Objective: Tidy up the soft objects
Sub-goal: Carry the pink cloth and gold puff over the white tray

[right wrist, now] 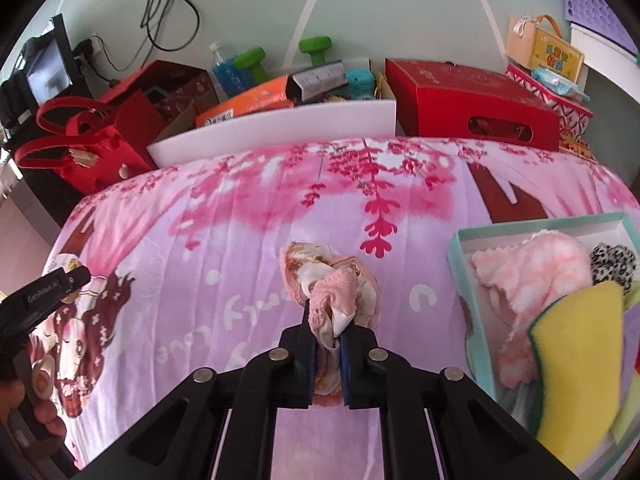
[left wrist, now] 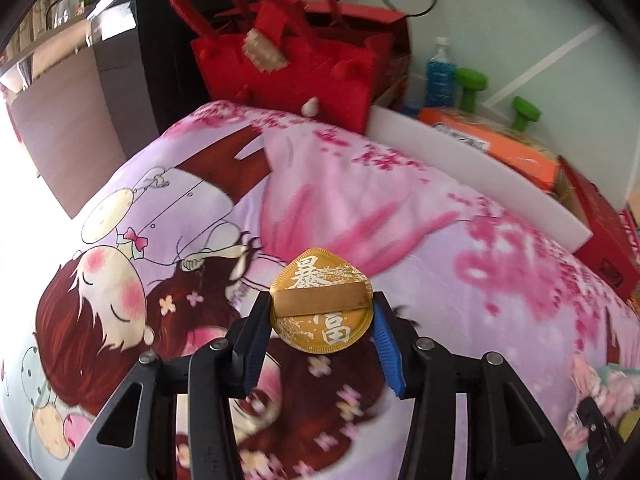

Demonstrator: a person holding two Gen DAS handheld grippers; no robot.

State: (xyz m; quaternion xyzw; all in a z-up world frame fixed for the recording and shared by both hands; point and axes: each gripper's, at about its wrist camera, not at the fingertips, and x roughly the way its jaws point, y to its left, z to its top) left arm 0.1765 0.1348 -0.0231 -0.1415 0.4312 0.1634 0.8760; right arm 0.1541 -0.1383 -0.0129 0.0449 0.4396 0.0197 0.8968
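Gold pouch (left wrist: 322,306) upright, band crosswise

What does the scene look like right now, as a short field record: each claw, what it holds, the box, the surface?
left claw: closed on the gold round pad, gripped at its side edges
right claw: shut on the pink crumpled cloth, most of which lies bunched on the bedspread
box: teal, on the bedspread right of the right claw
box contents: pink fluffy towel, leopard-print item, yellow sponge
surface: pink cartoon bedspread
background: red felt bag, red carton
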